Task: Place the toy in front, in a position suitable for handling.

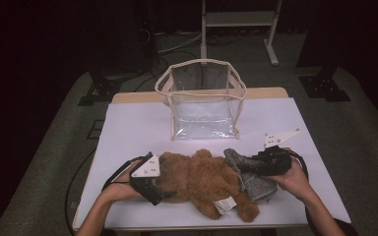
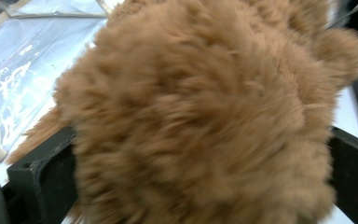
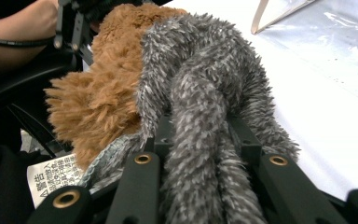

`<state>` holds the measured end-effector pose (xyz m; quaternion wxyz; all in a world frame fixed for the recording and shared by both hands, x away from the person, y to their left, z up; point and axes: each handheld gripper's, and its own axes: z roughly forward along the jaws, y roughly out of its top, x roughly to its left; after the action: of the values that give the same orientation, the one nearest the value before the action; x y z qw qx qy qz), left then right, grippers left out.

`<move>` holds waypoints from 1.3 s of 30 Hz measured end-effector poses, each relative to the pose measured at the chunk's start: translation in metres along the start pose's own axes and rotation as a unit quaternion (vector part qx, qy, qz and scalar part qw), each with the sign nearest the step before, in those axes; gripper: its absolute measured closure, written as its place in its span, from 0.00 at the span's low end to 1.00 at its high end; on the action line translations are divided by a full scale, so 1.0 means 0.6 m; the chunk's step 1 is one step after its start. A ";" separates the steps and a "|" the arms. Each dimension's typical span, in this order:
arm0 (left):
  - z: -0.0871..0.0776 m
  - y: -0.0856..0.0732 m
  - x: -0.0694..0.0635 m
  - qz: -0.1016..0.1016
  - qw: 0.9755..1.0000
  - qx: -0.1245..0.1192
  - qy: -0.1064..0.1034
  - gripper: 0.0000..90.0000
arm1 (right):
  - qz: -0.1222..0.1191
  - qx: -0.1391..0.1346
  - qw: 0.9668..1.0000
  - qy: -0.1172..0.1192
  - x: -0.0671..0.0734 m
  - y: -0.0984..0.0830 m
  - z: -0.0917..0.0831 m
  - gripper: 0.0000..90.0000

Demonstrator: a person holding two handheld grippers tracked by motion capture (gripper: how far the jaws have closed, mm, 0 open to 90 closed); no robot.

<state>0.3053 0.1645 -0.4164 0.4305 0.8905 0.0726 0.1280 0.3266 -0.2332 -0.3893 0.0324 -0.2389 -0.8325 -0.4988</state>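
A brown plush bear (image 1: 202,179) lies on its side along the front of the white table (image 1: 138,128), head to the left. My left gripper (image 1: 163,191) stands open around the head (image 2: 200,116), one black finger (image 2: 42,177) on each side of the fur. A grey fuzzy cloth (image 1: 256,184) is wrapped on the bear's right end. My right gripper (image 1: 245,167) is shut on a bunched fold of that cloth (image 3: 200,84), which runs up between its jaws (image 3: 200,140). A white printed tag (image 3: 51,177) hangs from the bear (image 3: 102,102).
A clear plastic bag (image 1: 202,98) with beige trim stands open and upright at the middle back of the table; its corner (image 3: 307,28) lies beyond the cloth. Bare table surface lies to its left and right. Dark floor and stand legs surround the table.
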 end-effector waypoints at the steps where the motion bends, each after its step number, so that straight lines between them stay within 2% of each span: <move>1: -0.001 0.005 0.001 -0.005 1.000 0.001 0.006 0.11 | 0.002 -0.003 1.000 0.000 -0.001 -0.002 -0.002 0.77; 2: -0.003 0.011 0.003 -0.010 1.000 0.002 0.007 0.18 | 0.003 -0.006 1.000 -0.001 -0.003 -0.003 -0.004 0.77; 3: -0.004 0.017 0.003 -0.006 1.000 0.002 0.010 0.24 | 0.006 -0.010 1.000 -0.002 -0.005 -0.005 -0.008 0.77; 6: -0.003 0.037 0.002 0.002 1.000 0.002 0.022 0.33 | 0.009 -0.015 1.000 -0.007 -0.009 -0.005 -0.020 0.77; 7: -0.001 0.044 0.004 0.006 0.999 0.006 0.031 0.34 | 0.010 -0.018 1.000 -0.009 -0.010 -0.005 -0.023 0.77; 10: -0.003 0.058 0.012 -0.001 0.999 0.013 0.034 0.36 | 0.007 -0.020 1.000 -0.014 -0.011 0.001 -0.030 0.77; 15: -0.039 0.074 0.013 -0.001 0.999 0.031 0.033 0.36 | -0.006 -0.017 1.000 -0.014 -0.008 0.013 -0.021 0.77; 18: -0.066 0.070 0.007 -0.005 0.998 0.047 0.032 0.36 | -0.014 -0.007 1.000 -0.008 -0.003 0.018 0.002 0.76; 20: -0.073 0.051 0.001 -0.015 0.998 0.065 0.024 0.35 | -0.019 0.002 1.000 0.000 0.001 0.017 0.023 0.76; 22: -0.073 0.033 -0.003 -0.021 0.996 0.083 0.017 0.29 | -0.023 0.016 1.000 0.007 0.006 0.013 0.044 0.76; 23: -0.076 0.026 -0.003 -0.028 0.997 0.073 0.017 0.24 | -0.020 0.018 1.000 0.014 0.008 0.012 0.051 0.76; 24: -0.081 0.022 -0.003 -0.042 0.998 0.053 0.009 0.22 | -0.020 0.021 0.999 0.016 0.009 0.012 0.053 0.76; 25: -0.087 0.021 -0.003 -0.043 0.998 0.037 0.010 0.20 | -0.024 0.023 0.999 0.013 0.011 0.014 0.053 0.76; 27: -0.089 0.024 -0.001 -0.044 0.999 0.023 0.009 0.20 | -0.025 0.029 0.999 0.009 0.013 0.018 0.050 0.76; 29: -0.084 0.029 0.002 -0.041 0.999 0.024 0.010 0.21 | -0.033 0.028 0.999 -0.002 0.014 0.026 0.044 0.76; 31: -0.081 0.032 0.005 -0.029 0.999 0.034 0.001 0.26 | -0.040 0.018 0.999 -0.009 0.014 0.040 0.039 0.76; 34: -0.075 0.033 0.004 -0.024 0.999 0.046 0.000 0.27 | -0.046 0.017 0.999 -0.010 0.014 0.057 0.051 0.76; 36: -0.072 0.029 0.000 -0.020 0.999 0.043 0.003 0.27 | -0.052 0.028 0.998 -0.011 0.012 0.057 0.066 0.76; 38: -0.073 0.023 -0.003 -0.025 0.999 0.033 0.004 0.28 | -0.039 0.026 0.999 -0.007 0.004 0.048 0.068 0.77; 39: -0.074 0.020 -0.004 -0.027 0.999 0.027 0.004 0.28 | -0.034 0.028 0.999 -0.012 0.000 0.041 0.065 0.77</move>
<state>0.2906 0.1895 -0.3809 0.4090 0.8991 0.1018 0.1182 0.3444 -0.1909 -0.3889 0.0120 -0.2155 -0.8542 -0.4731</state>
